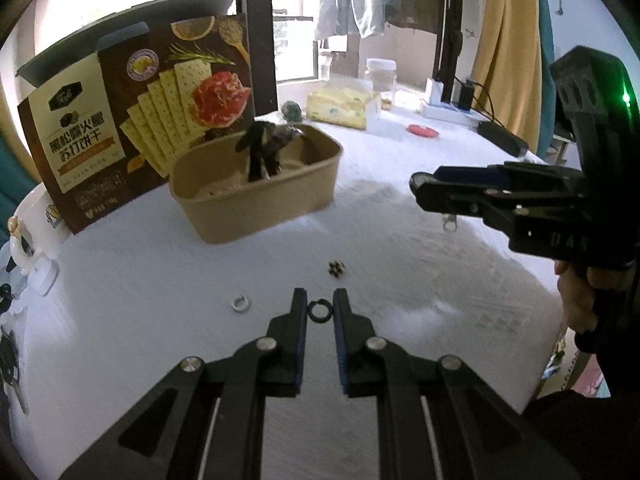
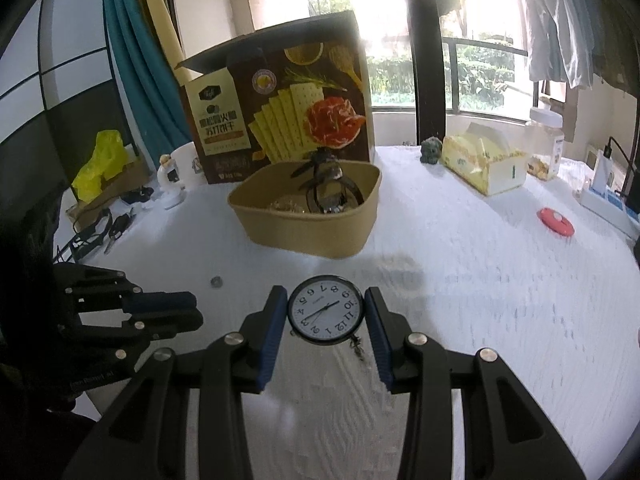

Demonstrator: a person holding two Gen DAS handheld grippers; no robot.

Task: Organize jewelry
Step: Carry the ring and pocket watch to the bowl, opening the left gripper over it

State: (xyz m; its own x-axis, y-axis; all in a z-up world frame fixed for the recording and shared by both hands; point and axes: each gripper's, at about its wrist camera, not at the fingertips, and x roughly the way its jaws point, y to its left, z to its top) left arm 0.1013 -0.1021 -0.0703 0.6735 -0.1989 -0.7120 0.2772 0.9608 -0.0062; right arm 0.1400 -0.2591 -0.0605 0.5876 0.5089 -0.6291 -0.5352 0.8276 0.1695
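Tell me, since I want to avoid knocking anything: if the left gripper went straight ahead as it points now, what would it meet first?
The left gripper already has the black ring between its fingers. Beyond it, the small black-and-cream bead looks first in line, with the brown paper box farther on; depth is uncertain.

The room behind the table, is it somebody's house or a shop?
Most likely someone's home. Clothes hang drying by the window, a cracker box and a tissue pack share the white table, and curtains hang at the side.
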